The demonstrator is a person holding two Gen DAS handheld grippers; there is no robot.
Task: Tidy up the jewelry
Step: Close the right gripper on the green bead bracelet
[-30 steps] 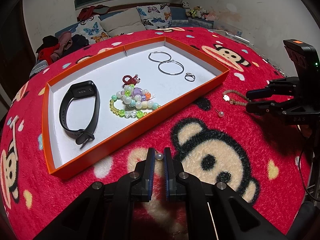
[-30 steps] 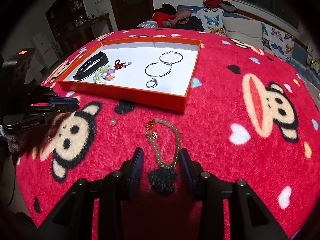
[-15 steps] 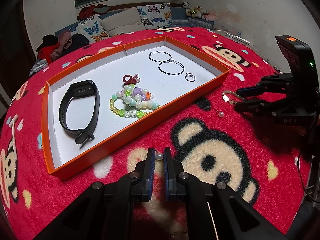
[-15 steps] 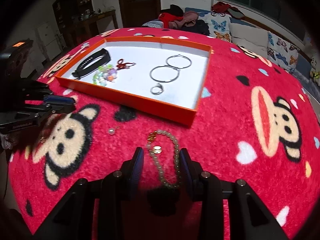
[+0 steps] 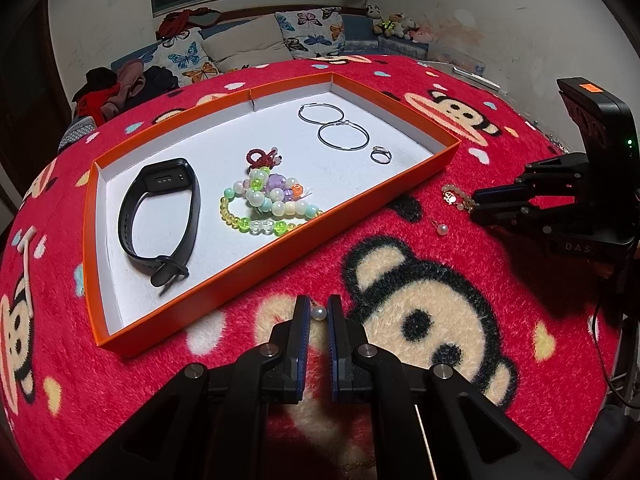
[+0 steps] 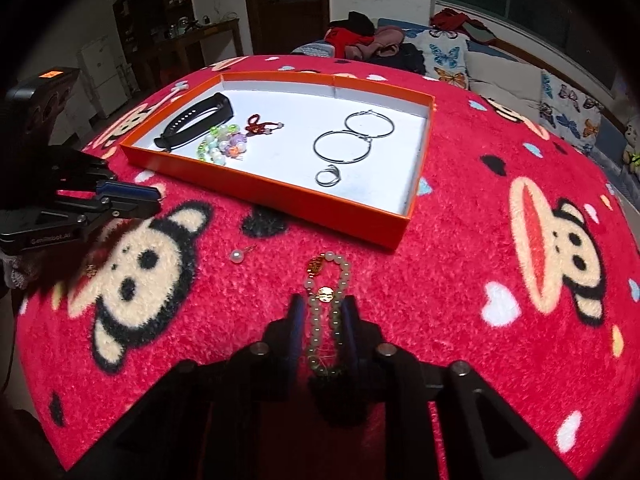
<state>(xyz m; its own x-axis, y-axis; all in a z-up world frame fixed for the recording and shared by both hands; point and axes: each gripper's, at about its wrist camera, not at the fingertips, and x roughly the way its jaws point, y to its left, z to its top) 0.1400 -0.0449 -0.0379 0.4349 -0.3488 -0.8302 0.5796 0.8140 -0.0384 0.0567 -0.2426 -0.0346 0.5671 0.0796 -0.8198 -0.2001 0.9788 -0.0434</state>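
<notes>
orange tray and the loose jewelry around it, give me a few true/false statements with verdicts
1. The black wristband lies inside the orange tray. True.
2. The left gripper is empty. False: it is shut on a pearl earring.
3. Both pearl earrings are in the tray. False: the other pearl earring lies on the red blanket.
4. The right gripper is closing around the pale bead bracelet. True.
5. Two hoop earrings lie in the tray. True.

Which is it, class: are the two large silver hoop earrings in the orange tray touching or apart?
Touching. In the right wrist view, the nearer silver hoop earring meets the farther hoop where their rims cross.
</notes>
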